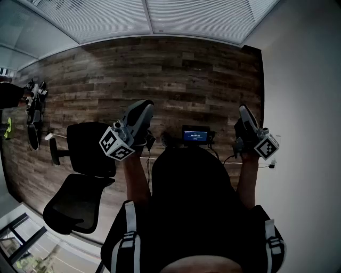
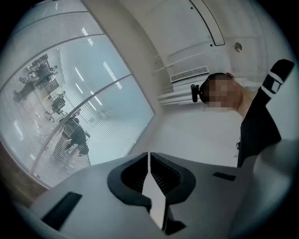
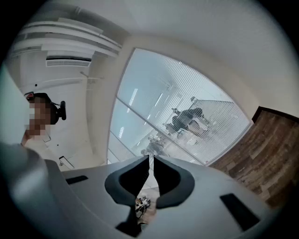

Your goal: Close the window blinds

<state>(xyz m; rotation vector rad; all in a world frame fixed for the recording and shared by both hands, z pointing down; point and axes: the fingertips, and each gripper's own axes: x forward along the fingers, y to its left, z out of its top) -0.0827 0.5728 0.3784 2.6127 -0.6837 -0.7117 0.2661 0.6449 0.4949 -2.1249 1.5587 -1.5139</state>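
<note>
The window blinds hang across the far side of the room. In the head view they form a band of white horizontal slats, divided by a vertical frame member, and their lower edge meets the wooden floor. In the left gripper view the blinds fill the left of the picture. In the right gripper view the blinds fill the centre, and dim figures show at the slats; it cannot be told whether these are reflections or lie behind the glass. Both grippers are well apart from the blinds and touch nothing. The left gripper is held up at the left of the person's torso, and its marker cube faces the camera. In its own view the left gripper has its jaws closed tip to tip, with nothing between them. The right gripper is held at the right, near the white wall, with its marker cube on the near side. In its own view the right gripper also has its jaws closed and empty. A small device with a lit screen lies on the floor between the two grippers. A black office chair stands at the left, near the left gripper.
</note>
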